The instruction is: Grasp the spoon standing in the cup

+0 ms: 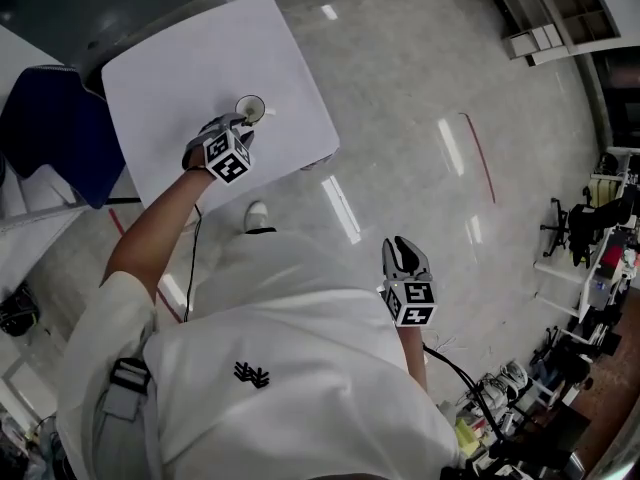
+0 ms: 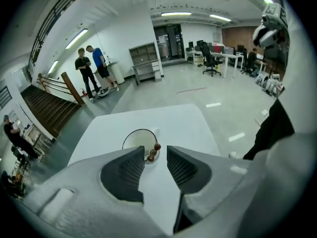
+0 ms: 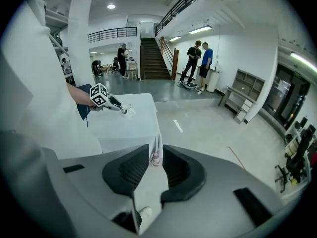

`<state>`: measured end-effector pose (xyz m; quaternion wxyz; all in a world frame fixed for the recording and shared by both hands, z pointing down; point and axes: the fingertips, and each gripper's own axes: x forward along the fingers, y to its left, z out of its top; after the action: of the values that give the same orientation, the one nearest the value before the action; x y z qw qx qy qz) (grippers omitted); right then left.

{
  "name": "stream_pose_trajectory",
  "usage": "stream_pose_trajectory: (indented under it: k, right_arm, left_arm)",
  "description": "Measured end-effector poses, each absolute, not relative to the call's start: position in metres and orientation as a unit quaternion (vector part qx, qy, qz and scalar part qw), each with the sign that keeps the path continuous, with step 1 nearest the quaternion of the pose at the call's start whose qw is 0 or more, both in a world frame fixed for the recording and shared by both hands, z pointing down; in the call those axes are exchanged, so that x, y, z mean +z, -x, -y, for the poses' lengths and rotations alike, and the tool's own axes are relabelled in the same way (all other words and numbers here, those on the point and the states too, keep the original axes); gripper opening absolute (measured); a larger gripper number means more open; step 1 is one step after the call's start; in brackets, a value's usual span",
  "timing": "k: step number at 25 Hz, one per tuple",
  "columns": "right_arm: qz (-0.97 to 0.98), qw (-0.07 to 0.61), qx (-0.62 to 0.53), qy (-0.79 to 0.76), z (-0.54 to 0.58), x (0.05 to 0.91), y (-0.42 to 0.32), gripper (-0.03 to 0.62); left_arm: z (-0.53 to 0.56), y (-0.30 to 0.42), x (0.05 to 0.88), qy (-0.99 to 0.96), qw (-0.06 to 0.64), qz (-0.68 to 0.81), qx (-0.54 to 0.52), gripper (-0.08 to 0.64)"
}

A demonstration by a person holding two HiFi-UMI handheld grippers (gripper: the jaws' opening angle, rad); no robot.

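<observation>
A small white cup [image 1: 250, 106] stands on the white table [image 1: 190, 58] near its front edge. In the left gripper view the cup [image 2: 132, 138] has a dark rim, and a spoon handle ending in brown beads [image 2: 153, 151] leans out over its right side. My left gripper [image 2: 156, 156] is open, and the beaded end sits in the gap at its fingertips with neither pad pressing on it. From the head view the left gripper [image 1: 243, 122] reaches right up to the cup. My right gripper [image 1: 402, 244] hangs by the person's side above the floor, jaws a little apart and holding nothing.
A blue chair [image 1: 45, 128] stands left of the table. The right gripper view shows the table's near corner [image 3: 154, 148], the far left gripper [image 3: 115, 103] and a staircase [image 3: 148, 58]. Two people [image 2: 91, 71] stand far off. Office chairs and clutter [image 1: 590, 238] line the right side.
</observation>
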<state>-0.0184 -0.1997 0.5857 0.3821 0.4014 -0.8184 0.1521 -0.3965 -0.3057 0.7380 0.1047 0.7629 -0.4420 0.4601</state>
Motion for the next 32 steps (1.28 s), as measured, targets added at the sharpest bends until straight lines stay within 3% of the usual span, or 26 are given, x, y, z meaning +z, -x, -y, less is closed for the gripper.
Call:
stream_pose_trajectory:
  k: [3, 7, 18, 32]
  right_arm:
    - [0.812, 0.383, 0.164, -0.410, 0.190, 0.596, 0.015, 0.091]
    - [0.802, 0.373, 0.185, -0.428, 0.189, 0.597, 0.008, 0.087]
    - [0.801, 0.364, 0.198, -0.432, 0.178, 0.608, 0.001, 0.078]
    - [0.844, 0.314, 0.190, -0.390, 0.175, 0.591, -0.069, 0.009]
  left_arm:
    - [0.304, 0.402, 0.759, -0.762, 0.107, 0.437, 0.466, 0.141]
    - [0.312, 0.411, 0.760, -0.760, 0.093, 0.431, 0.476, 0.055]
    - [0.308, 0.420, 0.742, -0.761, 0.101, 0.444, 0.462, 0.054]
    - [0.270, 0.349, 0.638, -0.741, 0.083, 0.505, 0.434, 0.054]
